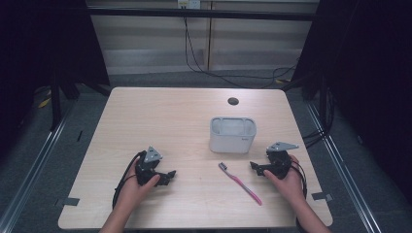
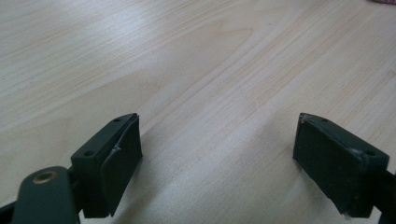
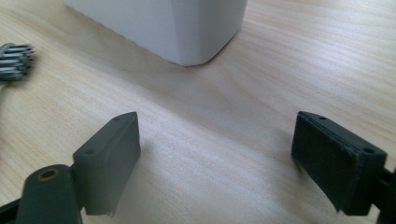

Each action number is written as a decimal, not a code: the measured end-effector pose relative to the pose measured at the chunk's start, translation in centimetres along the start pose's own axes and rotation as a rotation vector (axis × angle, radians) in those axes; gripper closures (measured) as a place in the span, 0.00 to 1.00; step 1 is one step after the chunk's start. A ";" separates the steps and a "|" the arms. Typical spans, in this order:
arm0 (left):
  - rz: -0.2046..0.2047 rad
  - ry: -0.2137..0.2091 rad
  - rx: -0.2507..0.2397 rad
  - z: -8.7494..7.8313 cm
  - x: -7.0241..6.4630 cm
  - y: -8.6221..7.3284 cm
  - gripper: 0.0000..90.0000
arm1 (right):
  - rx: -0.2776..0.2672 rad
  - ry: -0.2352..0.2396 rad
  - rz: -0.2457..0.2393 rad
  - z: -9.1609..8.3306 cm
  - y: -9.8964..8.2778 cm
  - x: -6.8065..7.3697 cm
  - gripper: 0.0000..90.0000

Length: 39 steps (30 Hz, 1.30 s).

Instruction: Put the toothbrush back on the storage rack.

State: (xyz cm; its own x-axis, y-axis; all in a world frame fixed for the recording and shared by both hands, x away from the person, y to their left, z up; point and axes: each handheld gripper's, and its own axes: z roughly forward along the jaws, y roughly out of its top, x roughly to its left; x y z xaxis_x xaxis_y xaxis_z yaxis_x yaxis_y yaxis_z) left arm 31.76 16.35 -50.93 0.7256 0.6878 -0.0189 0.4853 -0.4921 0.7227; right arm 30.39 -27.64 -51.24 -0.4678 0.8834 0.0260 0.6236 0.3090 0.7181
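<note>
A pink toothbrush (image 1: pixel 241 183) with grey bristles lies flat on the wooden table (image 1: pixel 160 116), head toward the far side. Its bristle head (image 3: pixel 15 62) sits at the left edge of the right gripper view. A white rounded holder (image 1: pixel 232 134) stands upright behind it, and its near corner (image 3: pixel 187 28) fills the top of the right gripper view. My right gripper (image 1: pixel 256 167) rests low on the table just right of the toothbrush, jaws wide apart over bare wood (image 3: pixel 215 154). Over at the table's left, my left gripper (image 1: pixel 170 175) also stands open with nothing in it (image 2: pixel 217 154).
A small dark round hole (image 1: pixel 233 101) sits in the table beyond the holder. Black cables (image 1: pixel 204 68) run across the floor behind the table. Dark curtains hang on both sides.
</note>
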 end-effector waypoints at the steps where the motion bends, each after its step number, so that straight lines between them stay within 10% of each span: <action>1: -0.001 0.000 0.000 0.0 0.0 0.0 0.17 | 0.001 0.001 0.001 0.0 0.0 0.0 0.16; 16: -0.001 0.000 0.000 0.0 0.0 0.0 0.17 | 0.128 0.092 0.027 -1.1 1.1 -0.5 0.25; 39: -0.003 0.001 -0.003 0.0 0.0 -0.1 0.17 | 0.368 0.276 -0.193 -1.7 5.2 5.8 0.47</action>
State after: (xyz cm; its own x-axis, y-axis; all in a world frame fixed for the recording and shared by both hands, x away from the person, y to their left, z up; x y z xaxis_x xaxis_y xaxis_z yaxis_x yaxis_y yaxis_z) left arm 31.68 16.38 -50.94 0.7235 0.6900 -0.0203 0.4862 -0.4885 0.7246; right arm 29.83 -21.51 -46.15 -0.7139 0.6871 0.1352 0.6656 0.6058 0.4359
